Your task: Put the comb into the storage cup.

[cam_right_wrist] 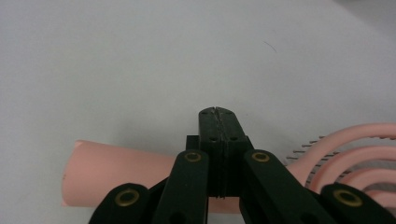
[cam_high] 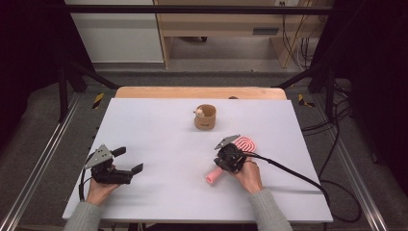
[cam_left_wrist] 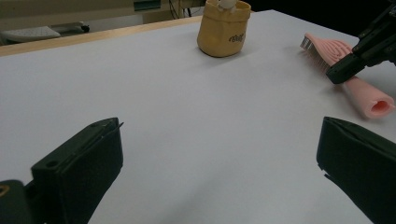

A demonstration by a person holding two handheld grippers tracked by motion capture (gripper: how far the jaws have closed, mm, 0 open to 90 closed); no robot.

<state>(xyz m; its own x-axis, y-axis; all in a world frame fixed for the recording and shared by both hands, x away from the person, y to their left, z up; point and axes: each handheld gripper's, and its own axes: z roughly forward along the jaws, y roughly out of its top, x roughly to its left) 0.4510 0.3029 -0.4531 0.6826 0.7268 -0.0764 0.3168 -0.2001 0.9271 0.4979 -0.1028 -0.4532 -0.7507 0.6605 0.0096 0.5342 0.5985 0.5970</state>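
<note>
High view: right gripper (cam_high: 225, 159), jaws pressed together, rests over the pink hairbrush (cam_high: 234, 156) handle, perhaps steadying it; left gripper (cam_high: 131, 161), jaws spread, idles at eight o'clock.

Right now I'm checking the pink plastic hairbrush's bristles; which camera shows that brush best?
The left gripper view: the pink plastic hairbrush shows handle, head and bristles. The high view shows it small, partly covered; the right gripper view shows parts either side of the shut fingers.

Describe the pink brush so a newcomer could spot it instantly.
Start at the white table and look to its right half, nearer the person than the tan pouch. The pink brush lies flat under the shut right hand-held gripper. It is the sole pink item, with a looped head and tubular handle.
</note>
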